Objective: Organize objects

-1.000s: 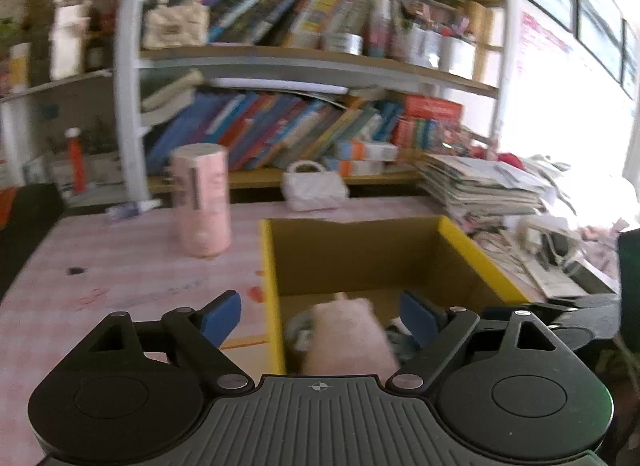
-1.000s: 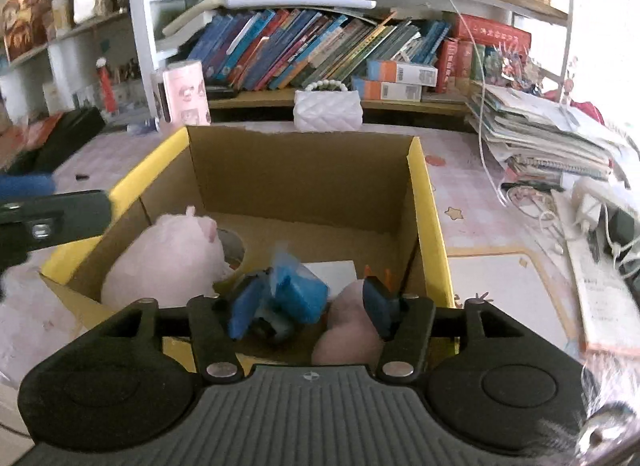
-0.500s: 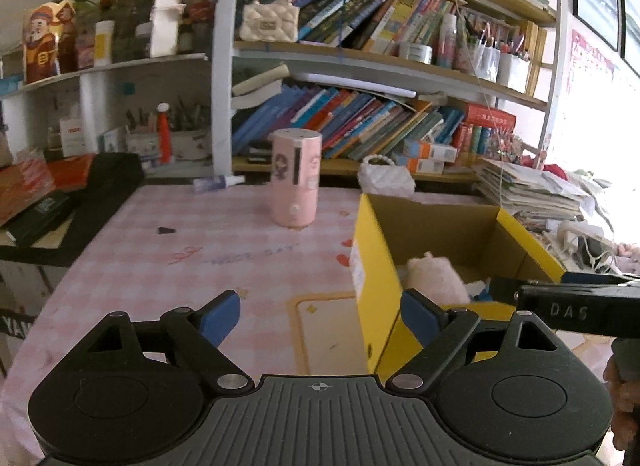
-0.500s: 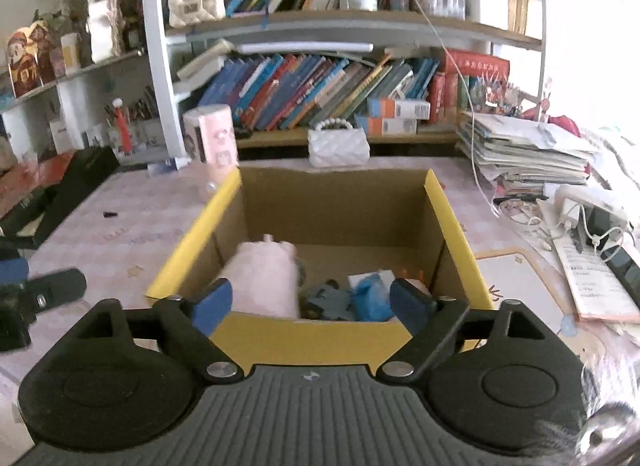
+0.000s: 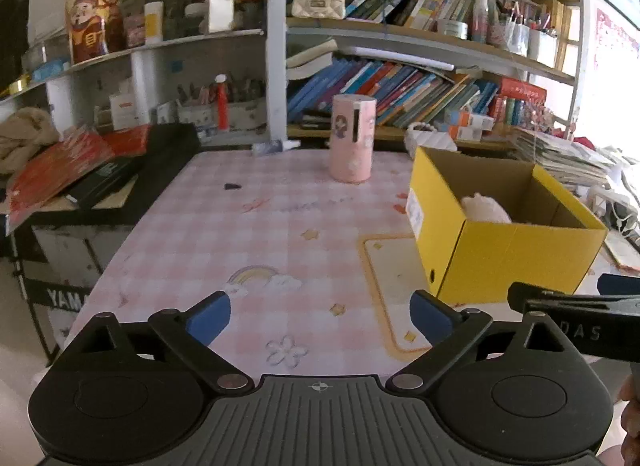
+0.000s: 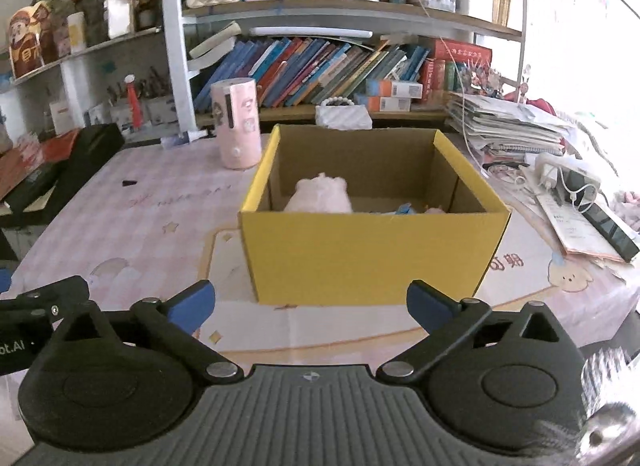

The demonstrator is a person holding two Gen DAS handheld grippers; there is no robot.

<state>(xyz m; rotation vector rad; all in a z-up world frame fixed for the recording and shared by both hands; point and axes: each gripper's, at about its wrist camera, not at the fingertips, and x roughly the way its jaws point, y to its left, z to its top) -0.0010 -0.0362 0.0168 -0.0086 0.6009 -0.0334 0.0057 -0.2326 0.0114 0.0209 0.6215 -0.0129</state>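
My left gripper [image 5: 320, 316]: jaws spread wide, just been opening, nothing between them, only the pink checked tablecloth [image 5: 248, 225] under the blue pads. My right gripper [image 6: 310, 304]: jaws also spread wide, just been opening, empty, black ribbed body at 6 o'clock in its own view.

Yellow cardboard box [image 6: 372, 258], open top, brown raw card inside, sits on the table at 12 o'clock from my right jaws, apart from the pads. In the left wrist view the same box [image 5: 500, 250] sits at 2 o'clock, white label on its short side. Inside: pink fuzzy plush [image 6: 320, 195], rounded, against the left wall; a bit of blue crinkly stuff [image 6: 404, 208] and a pink lump [image 6: 434, 209] low at the right, mostly hidden by the front wall.

Pink cylinder container [image 5: 352, 137], smooth, upright, with stickers, at 12 o'clock in the left view, well apart from the box. White quilted handbag [image 6: 342, 115] with a bead handle just behind the box. Small black scrap [image 5: 232, 186] on the cloth at 11 o'clock. Cloth is soft-printed: rainbow, stars, flower. Bookshelf [image 6: 320, 65] of slanted books behind, paper stack [image 6: 508, 125] at 2 o'clock. The right gripper's black arm shows at 3 o'clock in the left view.
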